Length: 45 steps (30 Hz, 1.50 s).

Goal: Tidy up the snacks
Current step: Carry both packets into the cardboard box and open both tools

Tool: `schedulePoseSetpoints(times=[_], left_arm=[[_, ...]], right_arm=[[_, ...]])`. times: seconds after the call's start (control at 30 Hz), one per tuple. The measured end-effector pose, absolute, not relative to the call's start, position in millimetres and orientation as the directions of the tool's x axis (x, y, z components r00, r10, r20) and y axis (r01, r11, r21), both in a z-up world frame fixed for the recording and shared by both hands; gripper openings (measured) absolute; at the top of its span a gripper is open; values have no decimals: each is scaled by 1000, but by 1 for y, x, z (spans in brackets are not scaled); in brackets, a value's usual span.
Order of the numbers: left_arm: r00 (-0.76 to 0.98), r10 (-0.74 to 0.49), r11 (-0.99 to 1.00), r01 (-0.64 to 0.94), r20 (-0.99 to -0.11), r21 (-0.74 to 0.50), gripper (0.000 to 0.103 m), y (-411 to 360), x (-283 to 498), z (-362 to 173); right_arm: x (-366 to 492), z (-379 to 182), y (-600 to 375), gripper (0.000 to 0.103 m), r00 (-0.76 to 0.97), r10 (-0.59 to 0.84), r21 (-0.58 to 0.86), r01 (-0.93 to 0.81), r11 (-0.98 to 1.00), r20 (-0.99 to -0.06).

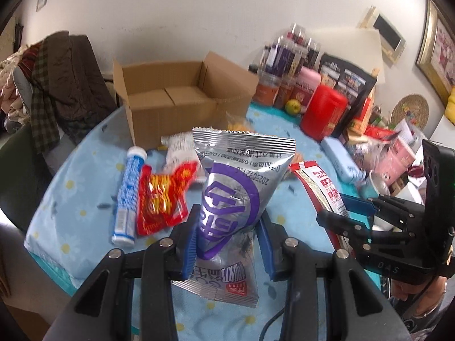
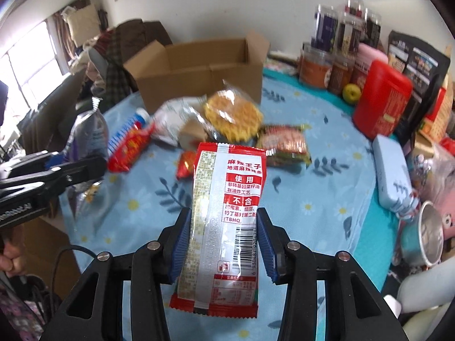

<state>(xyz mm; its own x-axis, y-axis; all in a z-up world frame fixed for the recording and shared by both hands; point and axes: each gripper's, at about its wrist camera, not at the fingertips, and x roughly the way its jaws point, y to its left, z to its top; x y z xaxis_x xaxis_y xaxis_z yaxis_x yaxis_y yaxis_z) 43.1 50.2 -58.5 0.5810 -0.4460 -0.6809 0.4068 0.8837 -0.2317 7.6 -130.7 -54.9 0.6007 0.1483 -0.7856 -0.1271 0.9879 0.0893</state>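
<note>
My left gripper (image 1: 229, 228) is shut on a silver snack bag with a purple logo (image 1: 236, 190), held above the blue flowered tablecloth (image 1: 71, 199). My right gripper (image 2: 224, 236) is shut on a red and white snack packet (image 2: 227, 216), also off the table. The right gripper (image 1: 335, 209) with its packet (image 1: 324, 187) shows at the right of the left wrist view. The left gripper (image 2: 74, 160) with the silver bag (image 2: 89, 133) shows at the left of the right wrist view. An open, empty cardboard box (image 1: 176, 96) stands at the back of the table.
Loose snacks lie before the box: a blue tube (image 1: 128, 196), a red packet (image 1: 162, 196), a yellow waffle pack (image 2: 233, 113), a red-green packet (image 2: 284, 145). Jars (image 2: 338, 56), a red canister (image 2: 381, 99), an apple (image 2: 351, 93) and a metal cup (image 2: 426, 236) crowd the right side.
</note>
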Motion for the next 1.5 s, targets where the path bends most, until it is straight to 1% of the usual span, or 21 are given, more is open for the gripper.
schedulePoseSetpoints(times=[0.47,0.87,1.1,1.3,1.5], left_arm=[[734,-416,907,380,-537,-184,37,71,65,10],[802,-385,921,364,-457,-138,37,73,118,48],[820,-374,925,360,-433,-119,37,71,169,63],[840,-334,940,329,-428,-86,37,66,214,68],[829,-315,944,323,-463,-64,37,57,259,62]], right_arm=[[32,15,-112,44,730,229,94,-221,971,-644],[93,64,-100,44,785,276,55,-297,953,-555],[145,77,-99,44,803,268,24,-302,953,-532],[193,81,-99,44,800,264,20,-301,953,-539],[239,78,-100,44,792,264,27,-299,954,-550]])
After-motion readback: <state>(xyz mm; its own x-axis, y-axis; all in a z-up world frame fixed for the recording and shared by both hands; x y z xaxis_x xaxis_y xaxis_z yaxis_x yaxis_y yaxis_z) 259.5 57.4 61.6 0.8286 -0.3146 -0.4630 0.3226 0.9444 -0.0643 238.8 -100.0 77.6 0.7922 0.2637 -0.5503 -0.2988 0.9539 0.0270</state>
